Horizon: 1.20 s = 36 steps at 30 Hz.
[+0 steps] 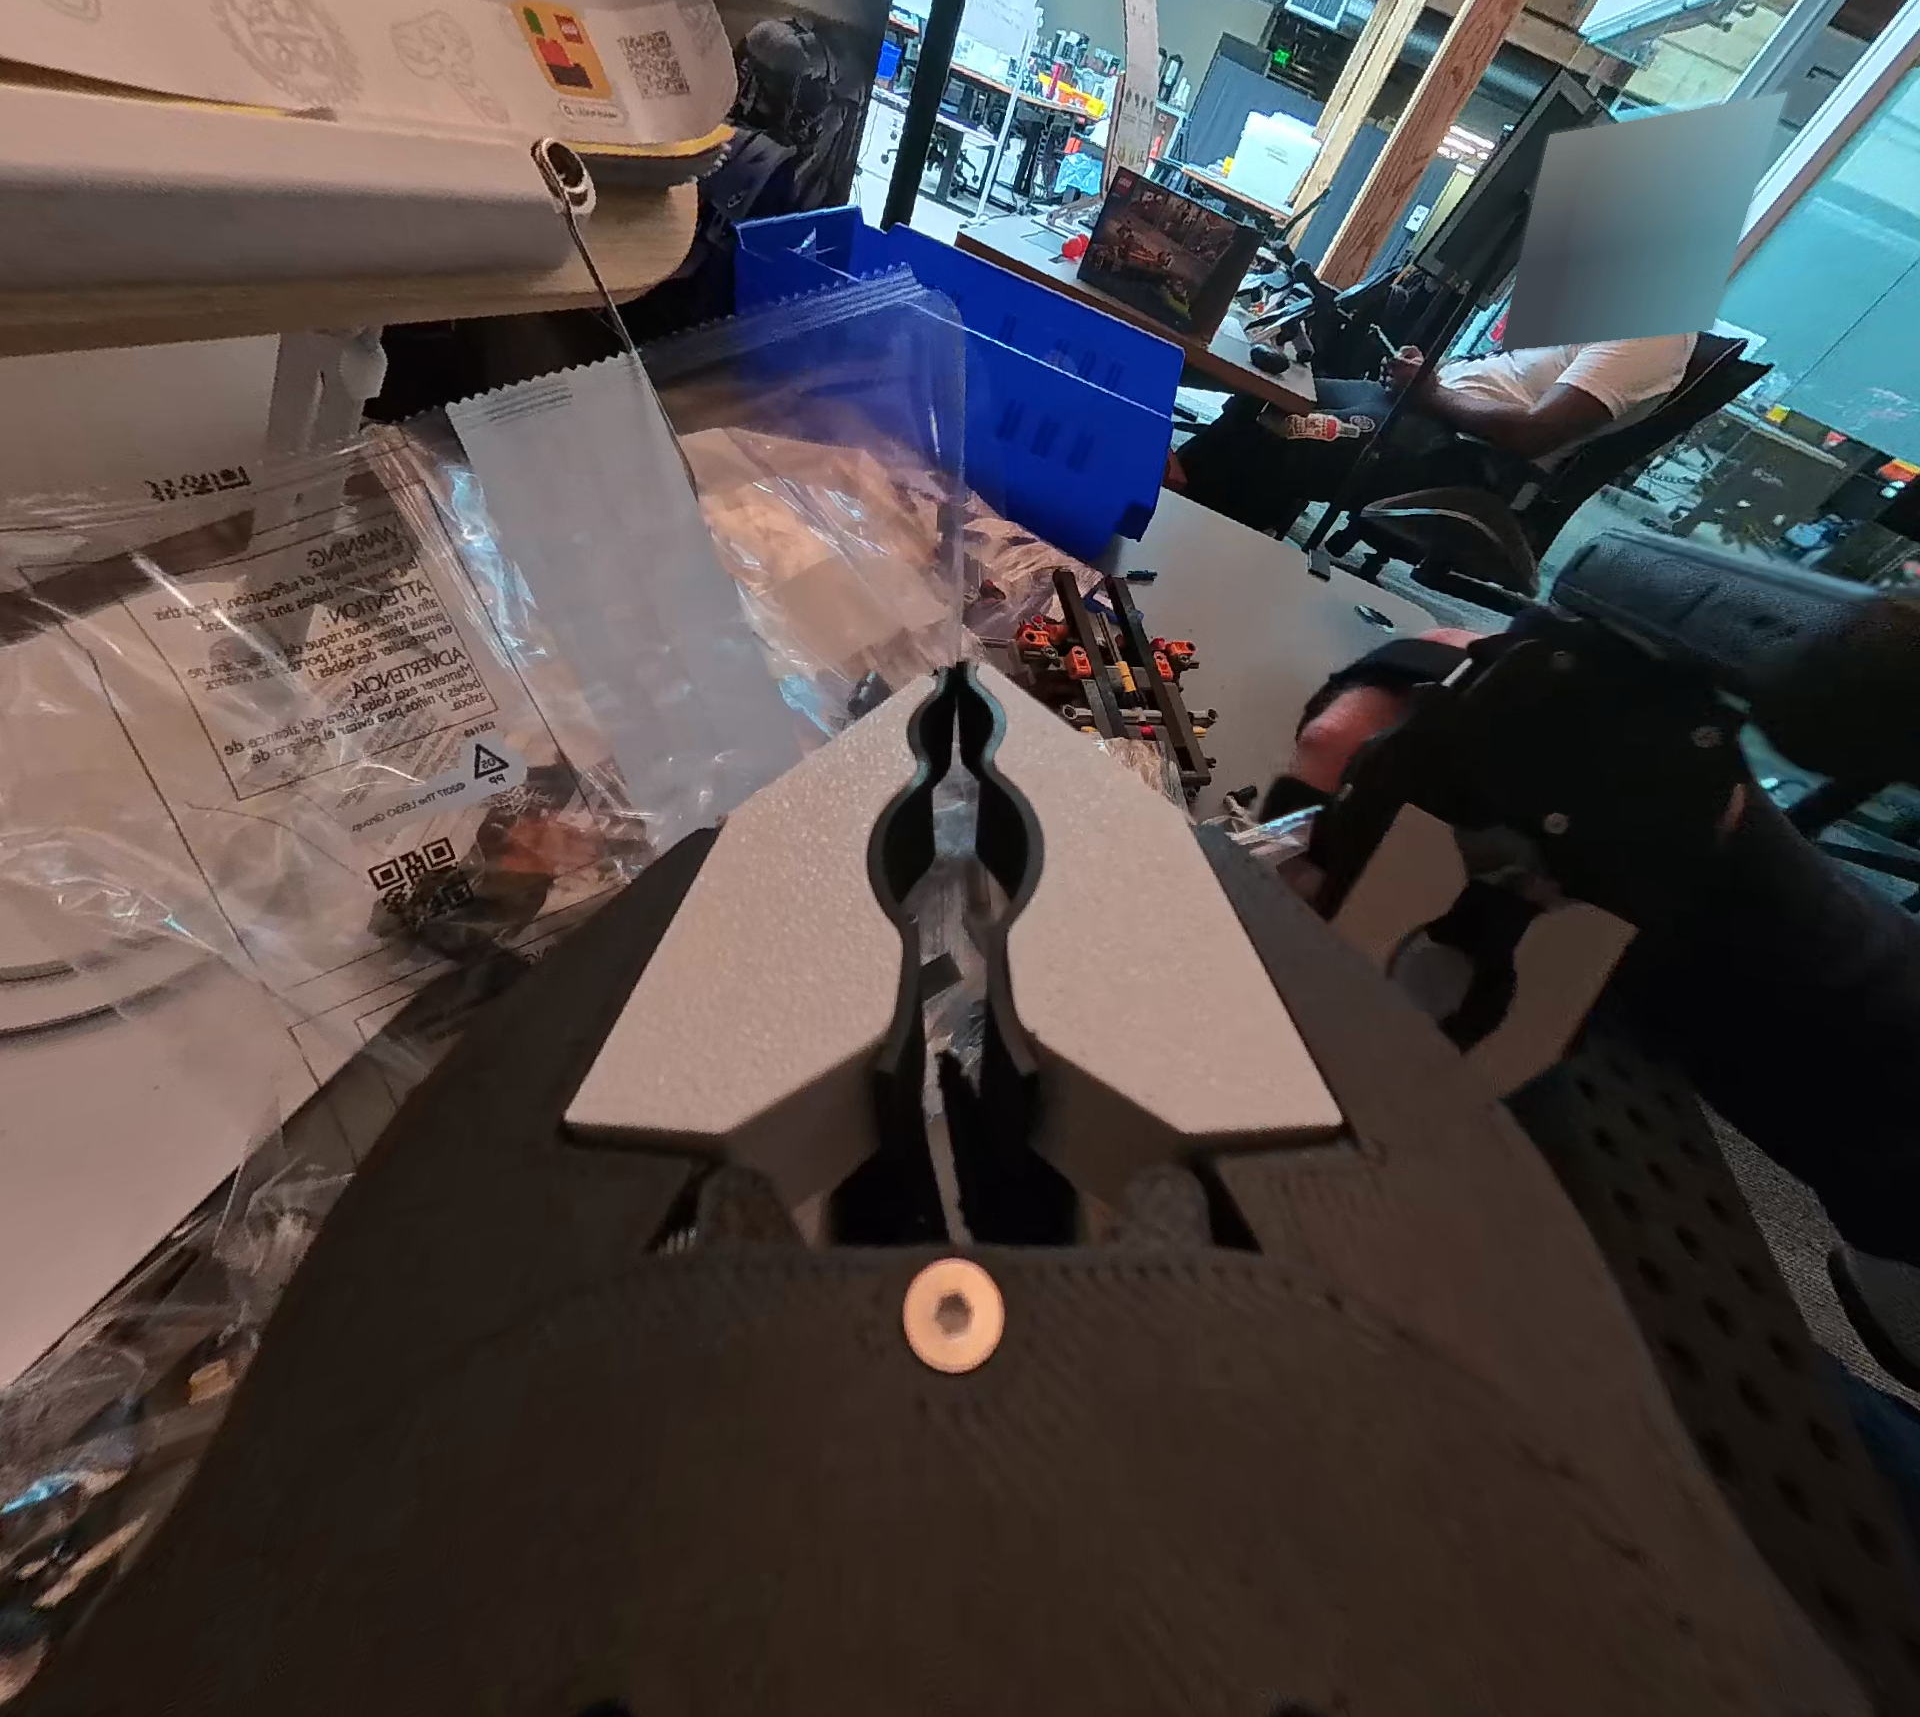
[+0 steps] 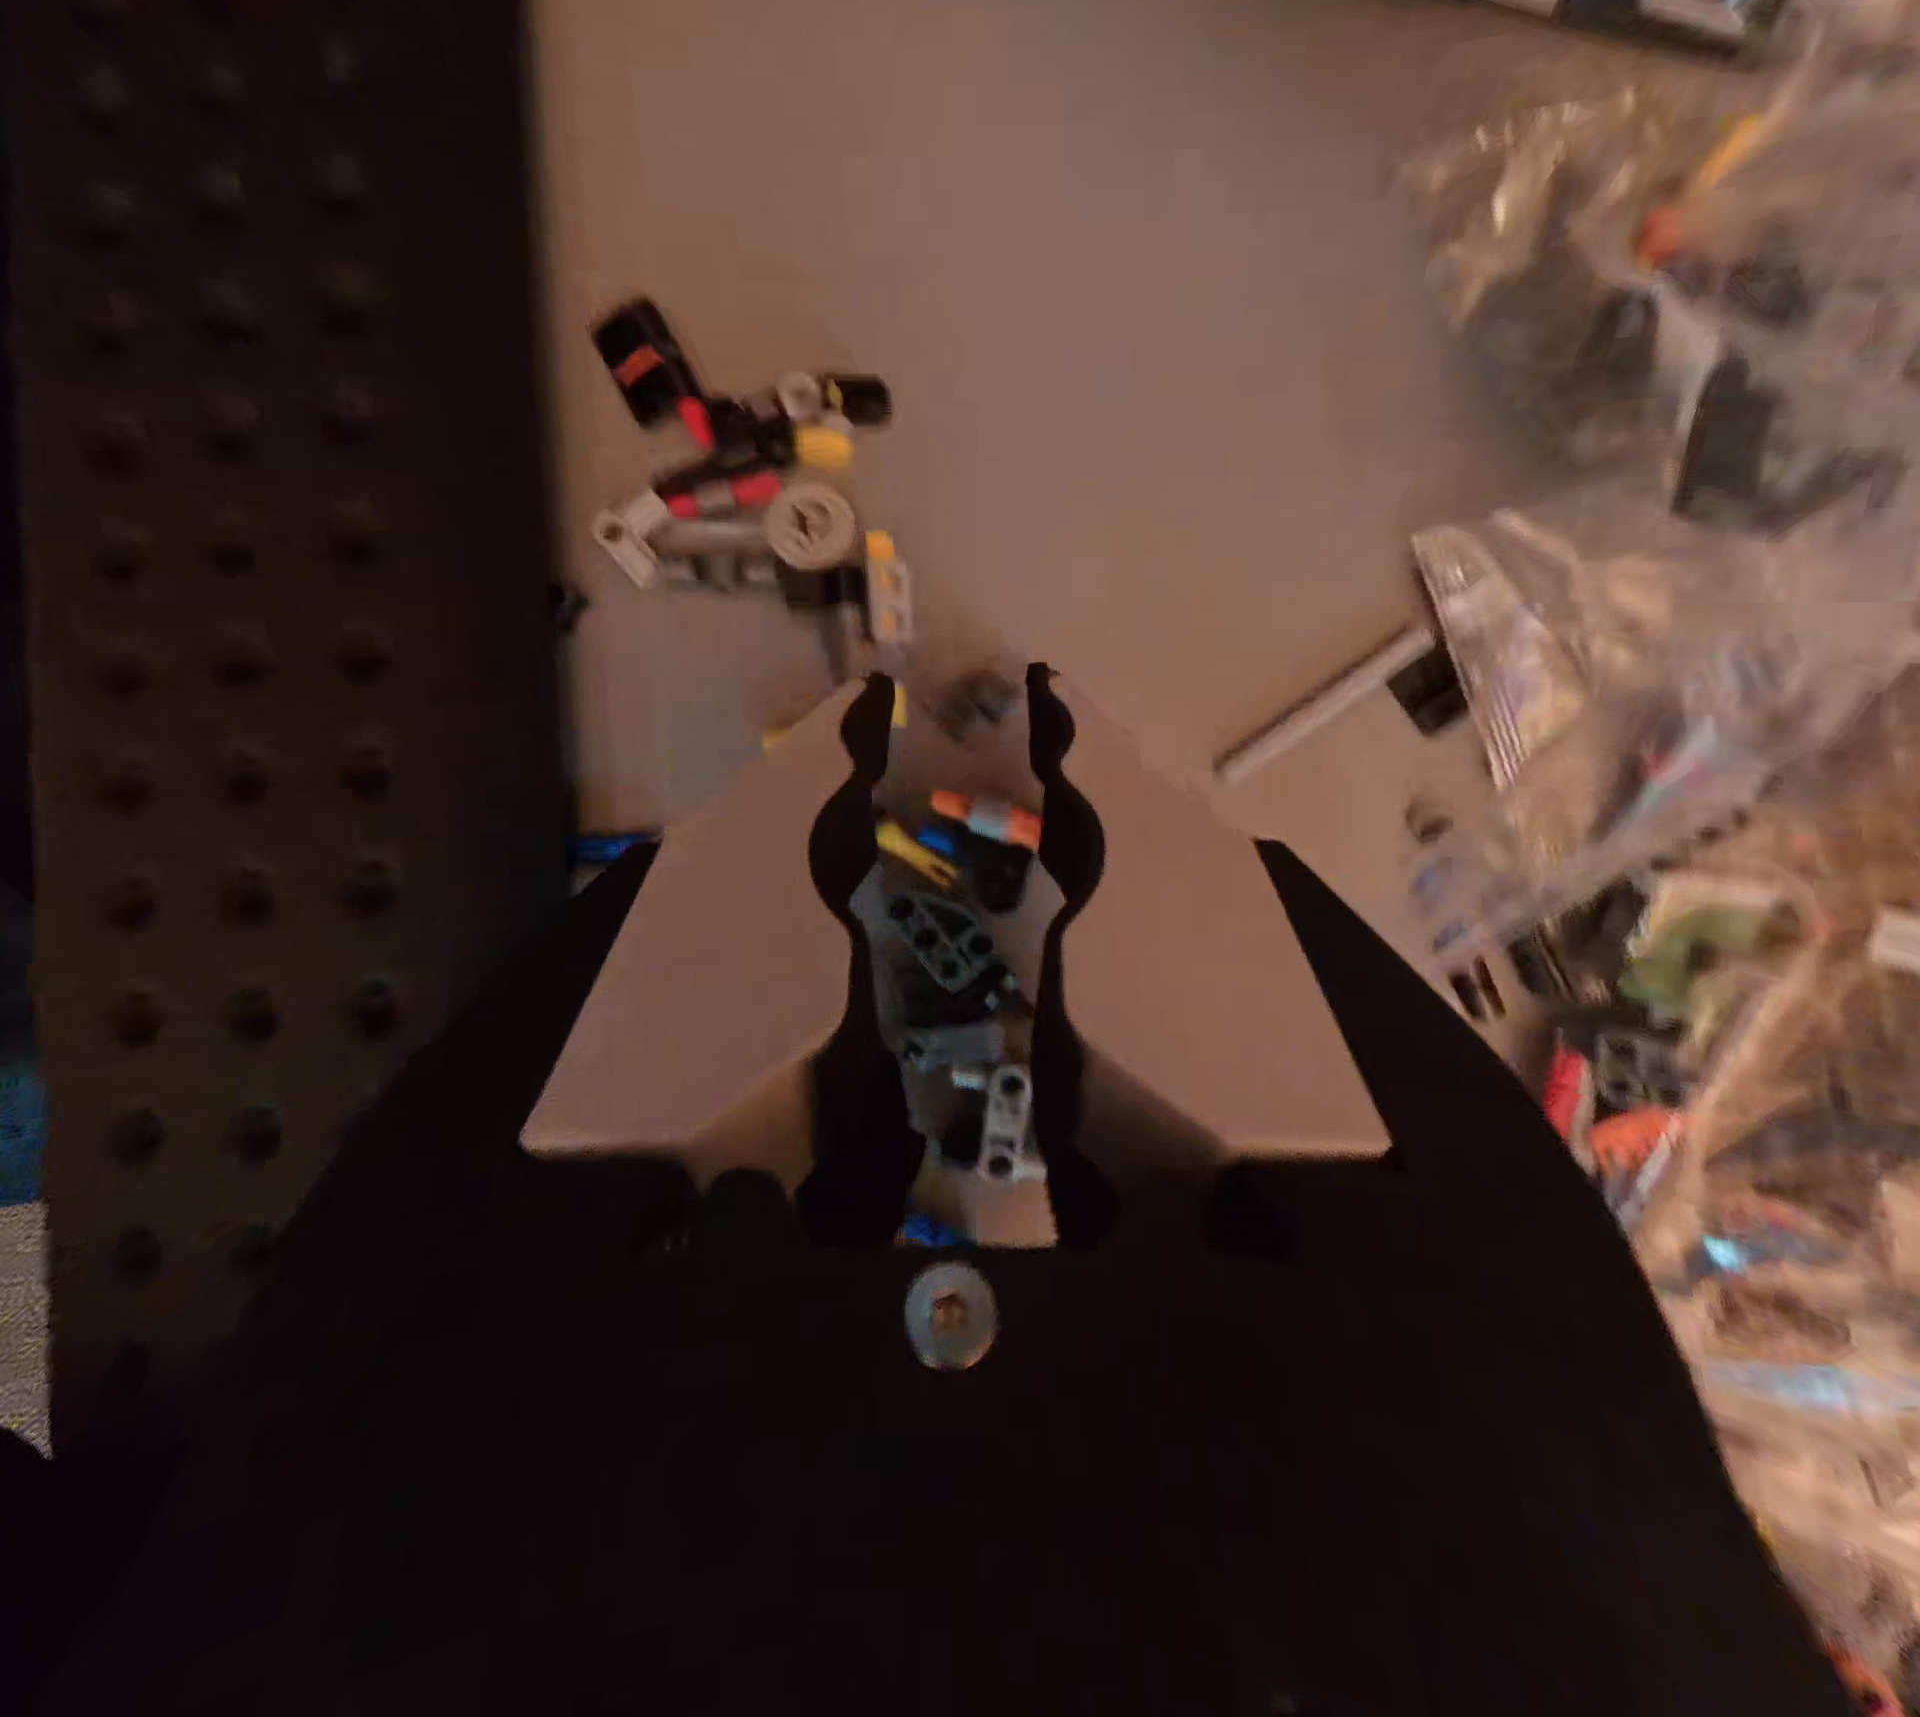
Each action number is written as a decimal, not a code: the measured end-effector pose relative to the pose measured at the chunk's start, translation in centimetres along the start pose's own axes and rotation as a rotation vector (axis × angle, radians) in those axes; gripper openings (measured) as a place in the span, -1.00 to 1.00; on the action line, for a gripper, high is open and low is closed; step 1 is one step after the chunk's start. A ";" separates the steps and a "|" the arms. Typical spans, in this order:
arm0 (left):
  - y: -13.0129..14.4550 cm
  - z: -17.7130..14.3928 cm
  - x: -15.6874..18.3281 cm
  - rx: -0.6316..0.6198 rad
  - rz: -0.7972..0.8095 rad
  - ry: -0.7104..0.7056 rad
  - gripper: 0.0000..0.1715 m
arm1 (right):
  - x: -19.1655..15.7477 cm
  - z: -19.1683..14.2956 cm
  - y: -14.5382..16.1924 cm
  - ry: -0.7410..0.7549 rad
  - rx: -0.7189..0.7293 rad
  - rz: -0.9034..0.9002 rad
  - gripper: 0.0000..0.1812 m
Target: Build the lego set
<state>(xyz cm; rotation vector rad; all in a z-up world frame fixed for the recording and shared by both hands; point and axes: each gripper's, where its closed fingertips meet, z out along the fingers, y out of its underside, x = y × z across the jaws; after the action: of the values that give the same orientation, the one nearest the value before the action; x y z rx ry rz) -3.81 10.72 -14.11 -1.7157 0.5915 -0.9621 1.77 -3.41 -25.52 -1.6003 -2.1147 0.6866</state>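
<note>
The lego assembly, a black beam frame with orange and red connectors, is seen lying on the grey tabletop, beyond the left gripper and in front of a blue bin. The left gripper's fingers are closed on the edge of a clear plastic bag, which is held up above other bags. In the right wrist view, the right gripper is held over the tabletop with its fingers apart and nothing between them. Loose lego pieces are scattered beneath and ahead of it. Bagged parts, blurred, are piled at the right.
</note>
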 end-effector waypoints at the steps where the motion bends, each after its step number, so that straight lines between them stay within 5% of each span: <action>1: 0.1 0.1 0.0 -0.003 0.001 0.001 -1.00 | -0.6 0.1 -0.7 -0.024 0.024 -0.015 -0.73; 9: 0.1 0.1 0.1 -0.006 0.007 0.000 -1.00 | -1.6 2.8 -1.0 -0.076 -0.046 -0.022 -0.83; 19: 0.0 -0.1 0.2 -0.003 0.011 0.000 -1.00 | -0.1 0.5 -1.8 0.006 0.067 0.038 -0.70; 25: -0.1 -0.1 0.1 -0.001 0.009 0.000 -1.00 | -3.3 0.3 1.1 -0.082 -0.024 0.025 -0.72; 36: 0.2 0.1 0.0 -0.012 0.013 -0.002 -1.00 | -2.9 1.2 2.1 -0.050 -0.079 0.029 -0.80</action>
<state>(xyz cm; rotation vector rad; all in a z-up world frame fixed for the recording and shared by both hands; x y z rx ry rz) -3.69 10.67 -14.29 -1.7216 0.6069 -0.9493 3.51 -5.95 -27.81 -1.6754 -2.1833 0.6663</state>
